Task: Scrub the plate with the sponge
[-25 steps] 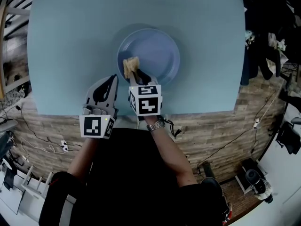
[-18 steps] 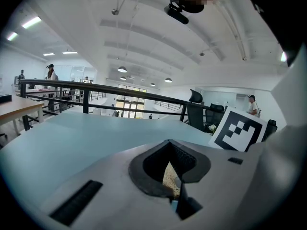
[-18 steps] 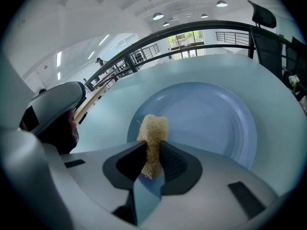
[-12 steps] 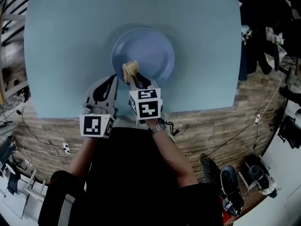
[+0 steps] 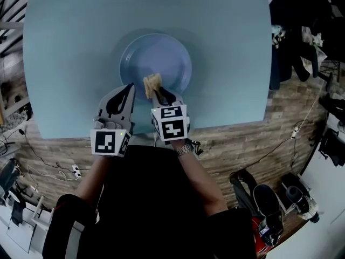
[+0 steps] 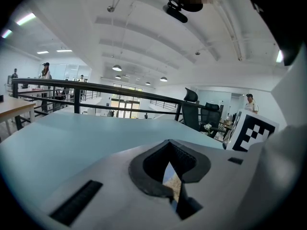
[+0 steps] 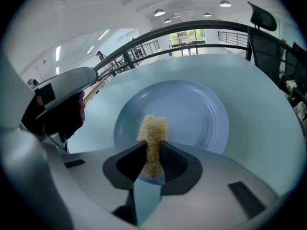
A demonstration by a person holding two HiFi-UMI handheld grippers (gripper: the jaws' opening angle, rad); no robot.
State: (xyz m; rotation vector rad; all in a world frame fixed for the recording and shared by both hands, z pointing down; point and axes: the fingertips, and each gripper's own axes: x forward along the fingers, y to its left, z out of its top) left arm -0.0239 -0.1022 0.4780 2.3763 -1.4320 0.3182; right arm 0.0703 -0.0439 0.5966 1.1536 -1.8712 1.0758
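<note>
A round blue plate [image 5: 156, 58] lies on the pale blue table [image 5: 226, 47]. A tan, fibrous sponge [image 5: 152, 84] rests over the plate's near rim, and my right gripper [image 5: 157, 92] is shut on it. The right gripper view shows the sponge [image 7: 152, 134] sticking out past the jaws above the plate [image 7: 192, 110], with the right gripper [image 7: 152, 158] clamped on its lower half. My left gripper [image 5: 128, 89] hovers just left of the plate near the table's front edge. It is shut and holds nothing [image 6: 171, 175].
The table's front edge [image 5: 215, 124] runs just behind both grippers, with wood-pattern floor [image 5: 242, 144] below it. Dark clothing [image 5: 294, 42] hangs at the right and shoes [image 5: 269, 209] lie at the lower right. A black railing [image 6: 96, 87] stands beyond the table.
The right gripper has slid the sponge rightward along the plate's near rim, from its left side to about the middle. The left gripper has stayed put.
</note>
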